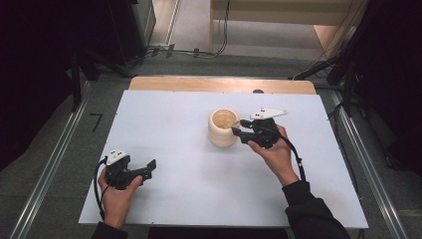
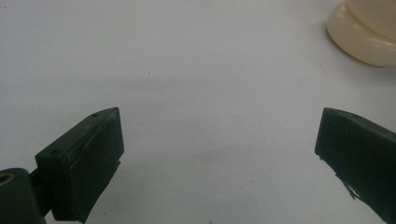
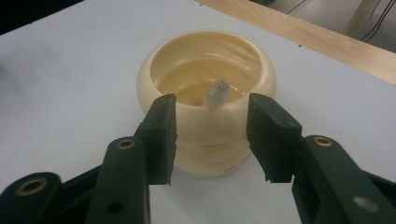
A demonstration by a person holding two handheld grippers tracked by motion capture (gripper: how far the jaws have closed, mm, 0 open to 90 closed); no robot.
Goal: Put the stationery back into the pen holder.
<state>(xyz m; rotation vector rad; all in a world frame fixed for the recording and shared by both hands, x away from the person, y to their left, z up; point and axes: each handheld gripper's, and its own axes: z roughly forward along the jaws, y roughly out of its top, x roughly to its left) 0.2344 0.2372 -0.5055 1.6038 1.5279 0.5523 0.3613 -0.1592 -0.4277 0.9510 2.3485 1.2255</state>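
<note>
Beside the cream pot (image 1: 223, 127) our right gripper (image 3: 212, 135) gapes at its rim — something small and clear (image 3: 217, 90) inside, unidentifiable. Our left gripper (image 2: 219, 154) spreads wide, empty.

A lab or recording studio: a white table top (image 1: 164, 199) on a wooden bench (image 1: 221, 84) stands on grey carpet between metal floor rails (image 1: 50, 169), ringed by black curtains (image 1: 30, 64), dark stands and trailing cables (image 1: 189, 51).
</note>
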